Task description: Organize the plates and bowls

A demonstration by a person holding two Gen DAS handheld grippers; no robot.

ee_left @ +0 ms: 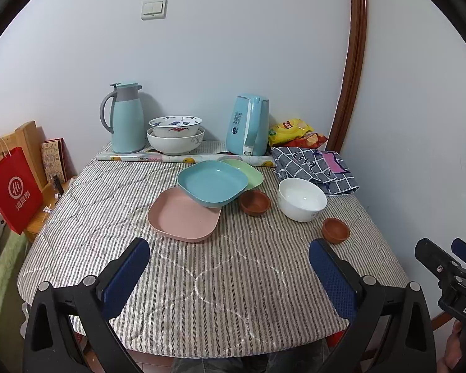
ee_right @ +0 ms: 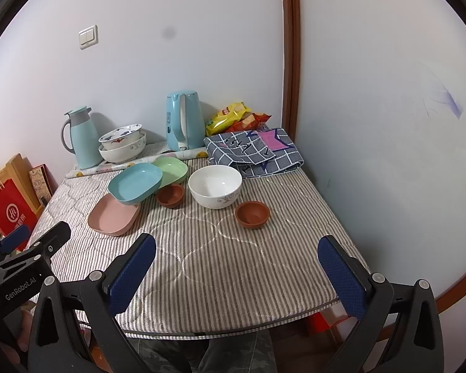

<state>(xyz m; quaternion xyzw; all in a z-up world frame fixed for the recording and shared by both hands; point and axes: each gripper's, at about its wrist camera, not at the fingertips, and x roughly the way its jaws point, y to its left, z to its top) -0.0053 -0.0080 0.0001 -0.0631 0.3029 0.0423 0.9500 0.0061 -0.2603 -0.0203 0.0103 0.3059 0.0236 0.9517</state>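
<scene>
On the worktop — quilted, grey-striped cloth — a flat pink plate with rounded corners lies leftmost; a glossy blue plate tilts across its far edge, overlapping a green plate. Then come a small matte terracotta bowl, a smooth round white bowl and a second terracotta bowl. The left claw and the right claw — mesh-textured blue pads — gape wide over the near edge, empty.
</scene>
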